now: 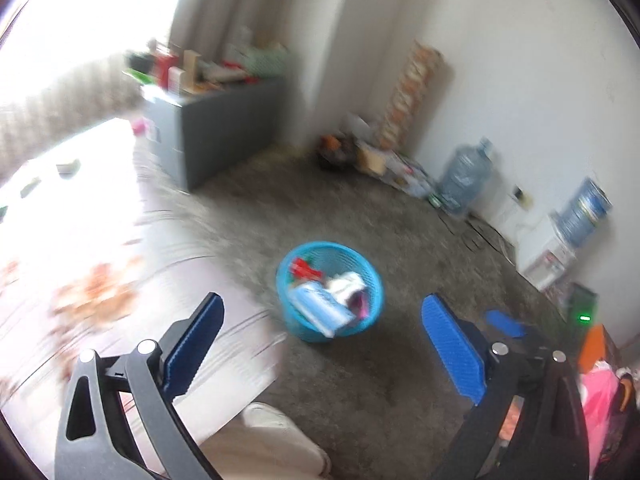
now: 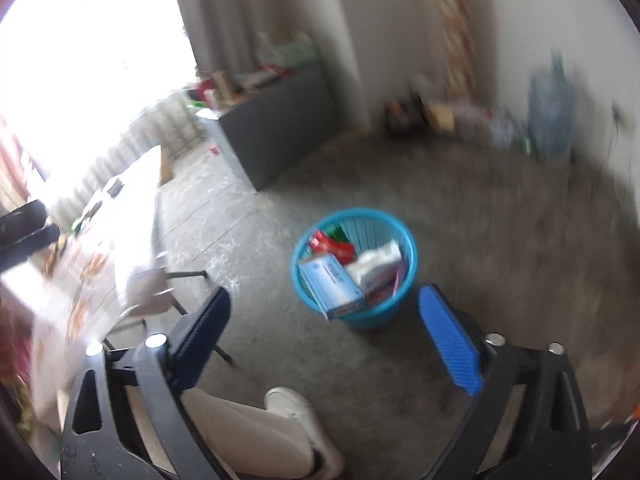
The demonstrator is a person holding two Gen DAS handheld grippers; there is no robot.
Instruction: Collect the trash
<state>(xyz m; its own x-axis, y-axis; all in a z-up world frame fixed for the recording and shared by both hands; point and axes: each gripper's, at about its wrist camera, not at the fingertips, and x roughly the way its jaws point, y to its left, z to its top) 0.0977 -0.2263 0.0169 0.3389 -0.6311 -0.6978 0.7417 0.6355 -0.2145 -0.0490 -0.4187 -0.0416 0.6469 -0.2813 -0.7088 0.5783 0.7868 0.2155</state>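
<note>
A blue mesh trash basket [image 1: 372, 280] stands on the grey carpet and also shows in the right wrist view [image 2: 412, 256]. It holds a blue-and-white box [image 2: 332, 284], a white packet [image 2: 374, 262] and red wrappers [image 2: 332, 246]. My left gripper [image 1: 322, 320] is open and empty, held above the floor just in front of the basket. My right gripper [image 2: 324, 316] is open and empty, also in front of the basket. The right gripper's blue fingers [image 1: 504, 322] show at the right in the left wrist view. Both views are blurred.
A table with a floral cloth [image 1: 80, 280] is at the left. A grey cabinet [image 1: 216, 128] with clutter stands at the back. Water bottles [image 1: 466, 176] and boxes line the right wall. A person's leg and white shoe [image 2: 292, 404] are below the grippers.
</note>
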